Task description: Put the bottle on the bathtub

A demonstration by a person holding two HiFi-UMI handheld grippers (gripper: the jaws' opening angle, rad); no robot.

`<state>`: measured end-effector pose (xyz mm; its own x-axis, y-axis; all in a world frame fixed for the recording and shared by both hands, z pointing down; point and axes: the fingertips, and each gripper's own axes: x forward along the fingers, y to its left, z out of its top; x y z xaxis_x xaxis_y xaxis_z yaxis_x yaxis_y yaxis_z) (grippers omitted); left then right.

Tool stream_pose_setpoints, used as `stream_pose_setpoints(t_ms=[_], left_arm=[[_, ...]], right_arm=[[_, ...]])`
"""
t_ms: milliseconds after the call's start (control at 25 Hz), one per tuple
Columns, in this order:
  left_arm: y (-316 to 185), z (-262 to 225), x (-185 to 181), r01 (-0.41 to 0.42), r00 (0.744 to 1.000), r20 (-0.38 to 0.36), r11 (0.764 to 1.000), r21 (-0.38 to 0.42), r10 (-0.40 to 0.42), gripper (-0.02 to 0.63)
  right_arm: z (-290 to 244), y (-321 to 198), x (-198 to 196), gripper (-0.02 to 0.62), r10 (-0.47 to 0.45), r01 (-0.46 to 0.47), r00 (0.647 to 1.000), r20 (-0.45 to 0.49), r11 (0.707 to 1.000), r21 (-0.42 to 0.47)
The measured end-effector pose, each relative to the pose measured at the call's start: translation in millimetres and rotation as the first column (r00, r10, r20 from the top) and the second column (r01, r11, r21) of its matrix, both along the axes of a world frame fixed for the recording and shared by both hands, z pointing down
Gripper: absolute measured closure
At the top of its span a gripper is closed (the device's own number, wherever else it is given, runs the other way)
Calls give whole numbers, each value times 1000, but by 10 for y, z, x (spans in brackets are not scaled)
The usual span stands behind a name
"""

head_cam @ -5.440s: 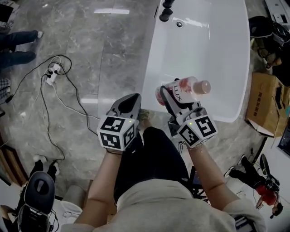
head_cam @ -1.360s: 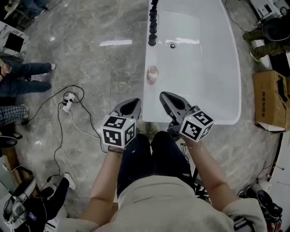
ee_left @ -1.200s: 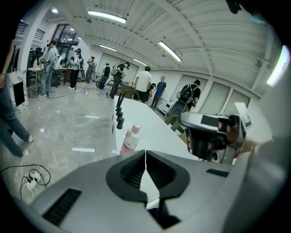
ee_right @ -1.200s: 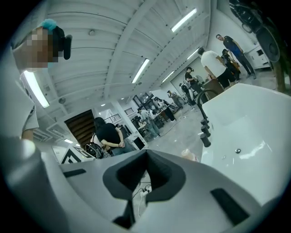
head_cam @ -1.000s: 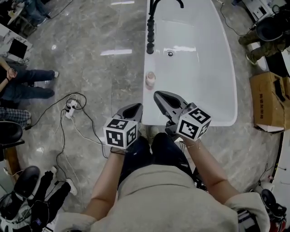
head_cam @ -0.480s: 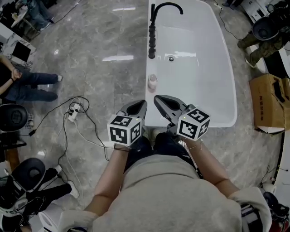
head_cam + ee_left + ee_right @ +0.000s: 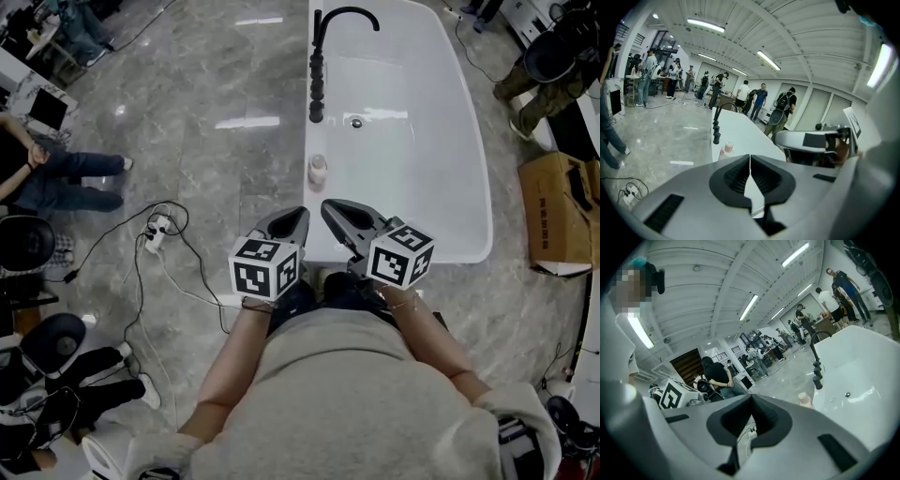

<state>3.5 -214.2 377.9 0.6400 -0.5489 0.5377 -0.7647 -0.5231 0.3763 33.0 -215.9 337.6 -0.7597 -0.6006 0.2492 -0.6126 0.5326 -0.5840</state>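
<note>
Bottle [image 7: 318,170] stands upright on the left rim of the bathtub [image 7: 484,202], near the faucet [image 7: 319,66]. Left gripper [image 7: 292,220] and right gripper [image 7: 335,210] hang at the bathtub's near end, jaws pressed together, empty. Likely risk: that narrow rim lets a knock tip the bottle off

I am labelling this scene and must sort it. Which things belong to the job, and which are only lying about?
Job:
bottle, upright on the rim of the bathtub
left gripper, shut, empty
right gripper, shut, empty

Lying about:
faucet
power strip with cables on the floor
cardboard box
</note>
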Motion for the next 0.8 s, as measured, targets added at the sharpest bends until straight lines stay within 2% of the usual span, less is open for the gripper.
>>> stream_pose_setpoints(t_ms=[280,800], left_arm=[[-28,35,50,-11,1000,7,1000,1,11,597],[-32,47,16,-4,1000,3,1000,-18,4,597]], right_arm=[[100,39,-9,604,-45,44,998,-35,999,-4],[102,49,-4,603,-32,32,999,-44,999,-11]])
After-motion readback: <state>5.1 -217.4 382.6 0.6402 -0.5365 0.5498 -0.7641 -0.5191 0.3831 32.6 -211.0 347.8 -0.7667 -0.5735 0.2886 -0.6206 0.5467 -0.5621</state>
